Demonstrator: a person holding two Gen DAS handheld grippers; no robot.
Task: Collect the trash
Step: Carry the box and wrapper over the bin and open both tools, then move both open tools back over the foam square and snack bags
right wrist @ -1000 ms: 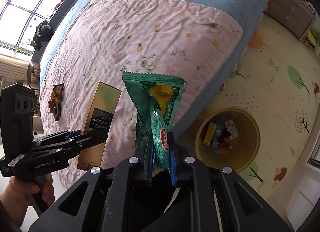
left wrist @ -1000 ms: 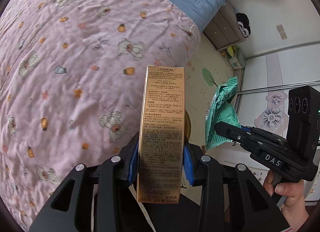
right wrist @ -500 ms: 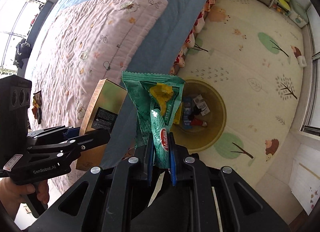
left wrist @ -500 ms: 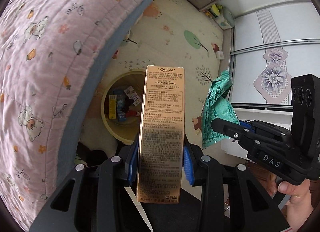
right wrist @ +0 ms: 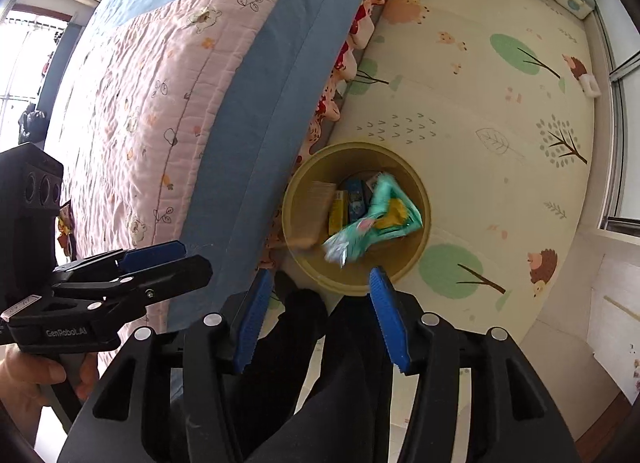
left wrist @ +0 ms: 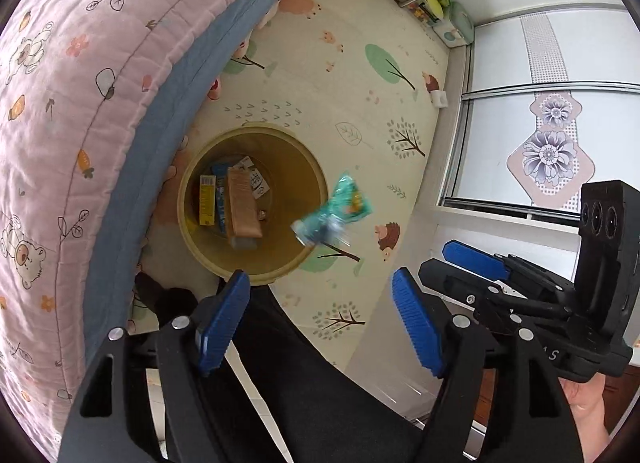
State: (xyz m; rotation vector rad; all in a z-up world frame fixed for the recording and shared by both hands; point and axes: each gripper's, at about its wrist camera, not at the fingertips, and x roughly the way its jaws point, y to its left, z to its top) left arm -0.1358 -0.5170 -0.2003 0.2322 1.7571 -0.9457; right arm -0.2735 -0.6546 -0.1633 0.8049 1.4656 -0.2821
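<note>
1. Left tongs [left wrist: 320, 319]: blades spread and opening further, nothing between them. They point steeply down over the yellow bin [left wrist: 304, 223] on the floor mat [left wrist: 360, 75] beside the bed [left wrist: 80, 103].
2. Right tongs [right wrist: 316, 315]: likewise spread and opening, gap bare. Also aimed down at the bin [right wrist: 424, 231].
3. Gold carton [left wrist: 242, 215]: motion-blurred, inside the bin's mouth in the left wrist view. Cannot tell whether it has landed or is in mid-drop. It shows against the near-left inner wall in the right wrist view [right wrist: 312, 215].
4. Green wrapper [right wrist: 372, 223]: blurred, free of both tongs. The right wrist view places it over the bin's opening; the left wrist view [left wrist: 336, 215] shows it across the right rim. Judgement: it most likely goes in, though a rim bounce is possible.
5. Bin contents: several small boxes [left wrist: 212, 203] already at the bottom, so collection is well under way.
6. Remaining: one small dark-and-red item [right wrist: 64, 223] lies on the pink quilt [right wrist: 140, 103] at the far left of the right wrist view, partly hidden by the left tool. Probably more trash; too small to identify.
</note>
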